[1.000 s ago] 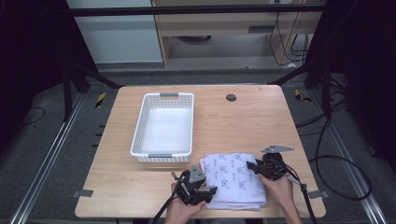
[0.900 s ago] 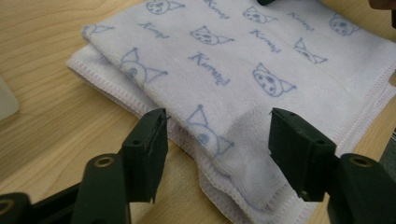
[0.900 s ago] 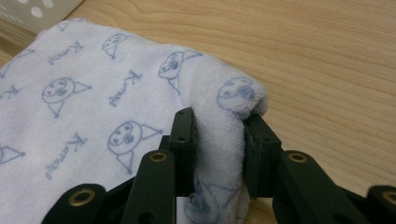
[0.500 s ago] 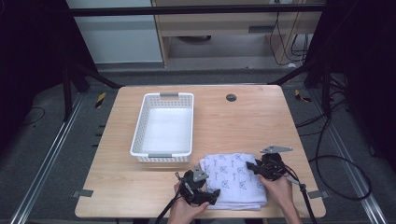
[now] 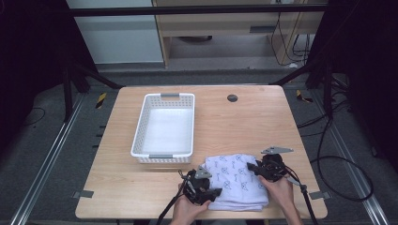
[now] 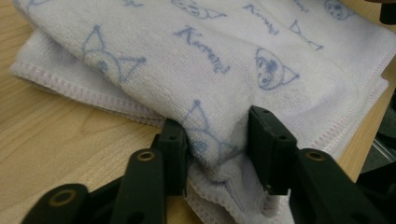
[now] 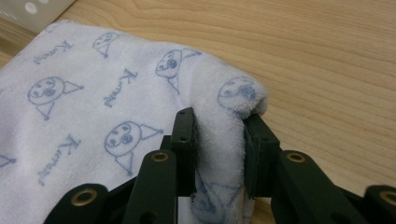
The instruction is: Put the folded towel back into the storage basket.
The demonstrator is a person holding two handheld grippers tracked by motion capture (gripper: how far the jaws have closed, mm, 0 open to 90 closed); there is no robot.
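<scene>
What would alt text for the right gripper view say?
Two black jaws of the right claw pinch a bunched fold of a white towel printed with blue cartoon faces, lying on a wooden table. A white basket's corner peeks in at top left.

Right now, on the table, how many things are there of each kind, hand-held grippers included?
Folded white towel with blue print: 1
White plastic basket: 1
Hand-held grippers: 2, the left hand-held gripper and the right hand-held gripper, each clamped on an edge of the towel
Dark round grommet in the tabletop: 1
Total: 5
</scene>
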